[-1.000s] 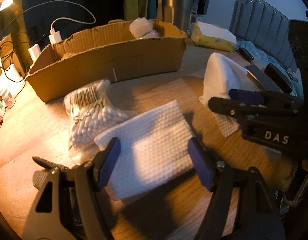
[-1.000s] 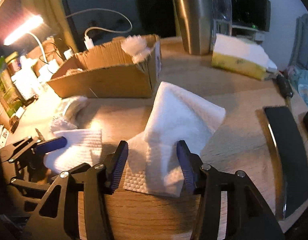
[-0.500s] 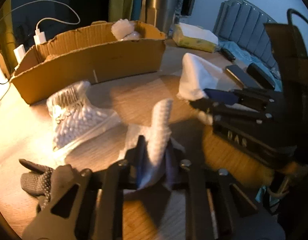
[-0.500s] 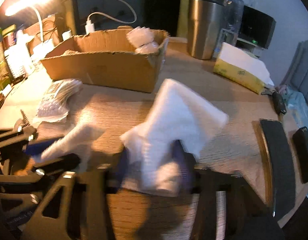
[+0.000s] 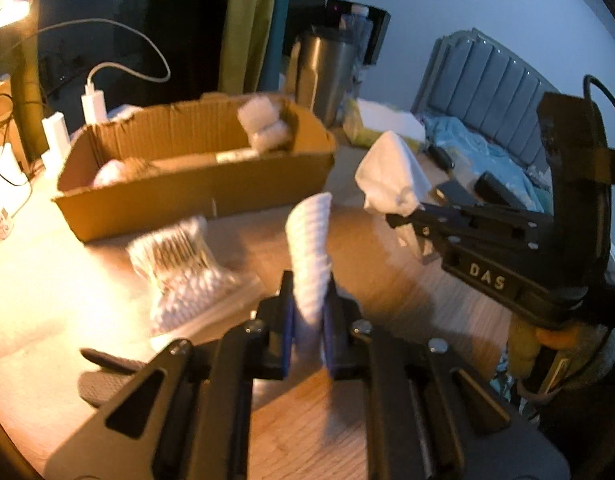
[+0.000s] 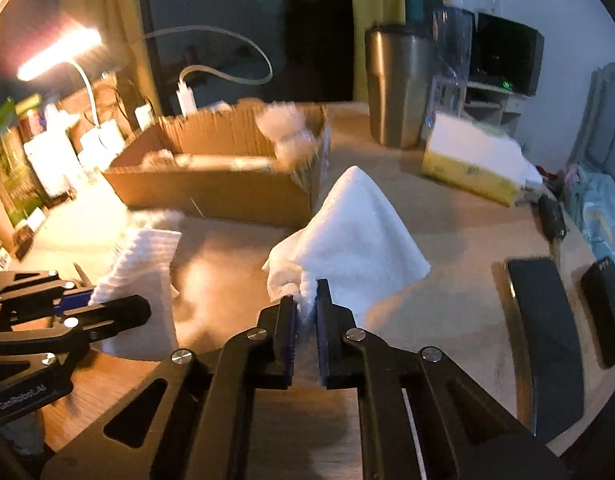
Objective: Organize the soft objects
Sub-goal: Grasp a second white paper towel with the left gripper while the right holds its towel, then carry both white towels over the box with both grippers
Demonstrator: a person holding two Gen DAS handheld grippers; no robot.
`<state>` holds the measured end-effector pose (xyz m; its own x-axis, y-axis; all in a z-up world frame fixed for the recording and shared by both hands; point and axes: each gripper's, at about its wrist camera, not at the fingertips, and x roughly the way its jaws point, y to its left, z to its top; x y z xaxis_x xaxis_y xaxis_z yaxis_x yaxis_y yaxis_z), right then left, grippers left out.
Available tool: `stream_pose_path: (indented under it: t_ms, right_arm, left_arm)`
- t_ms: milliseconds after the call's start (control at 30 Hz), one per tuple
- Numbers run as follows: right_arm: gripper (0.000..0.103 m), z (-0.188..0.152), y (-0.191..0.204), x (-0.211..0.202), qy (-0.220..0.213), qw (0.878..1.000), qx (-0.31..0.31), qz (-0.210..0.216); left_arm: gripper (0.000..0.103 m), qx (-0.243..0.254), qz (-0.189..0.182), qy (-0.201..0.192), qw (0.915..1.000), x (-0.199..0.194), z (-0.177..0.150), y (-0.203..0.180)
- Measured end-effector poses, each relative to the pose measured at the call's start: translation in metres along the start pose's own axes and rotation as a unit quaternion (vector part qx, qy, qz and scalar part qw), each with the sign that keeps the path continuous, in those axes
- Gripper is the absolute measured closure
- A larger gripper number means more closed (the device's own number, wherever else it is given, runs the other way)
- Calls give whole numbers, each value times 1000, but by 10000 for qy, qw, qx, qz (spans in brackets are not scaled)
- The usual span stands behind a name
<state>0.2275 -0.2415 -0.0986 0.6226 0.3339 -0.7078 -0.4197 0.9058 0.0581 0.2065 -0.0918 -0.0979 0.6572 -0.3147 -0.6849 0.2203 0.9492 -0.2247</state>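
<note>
My left hand-held gripper [image 5: 308,322] pinches 1 ribbed white wipe [image 5: 309,240] upright; my right hand-held gripper [image 6: 306,322] pinches 1 smooth cloth [image 6: 347,232], both lifted off the counter [image 6: 459,216] so they can go into the cardboard box [image 5: 195,196] ahead.

Your wooden table [image 6: 459,240] carries a cardboard box [image 6: 211,196] toward its far edge, steel tumbler [image 6: 399,88] and tissue pack [image 6: 471,160] beside it; cotton-swab bag [image 5: 183,280] before the box; two dark flat devices [image 6: 543,340] near the right edge.
</note>
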Motion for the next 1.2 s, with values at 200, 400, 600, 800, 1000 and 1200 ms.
stream_pose_path:
  t_ms: [200,400,600,800,1000,1200]
  right_arm:
    - [93,24,9,-15,-319,9994,-13,143]
    - [93,43,17,-21,-459,9986,-40,257]
    - [93,61,26,-21,-543,9979,-159,325]
    - [93,80,31,-18,-631,9969,-260,380]
    - [93,94,34,-11,-669,9962,-305,460]
    - [93,102,38,2,-628,9957,-355,581]
  left_arm:
    - [91,-25,27,-299,9995,-18,17,10]
    - [91,-20,38,-498,9988,-33,32,20]
    - [91,-117,49,-752,9971,-46,50,33]
    - [91,-165,86,-998,9948,-54,70,43]
    - [91,-228,95,-1069,9940,-49,83,50]
    - [91,-338,168,-1078,9935,-37,90,63]
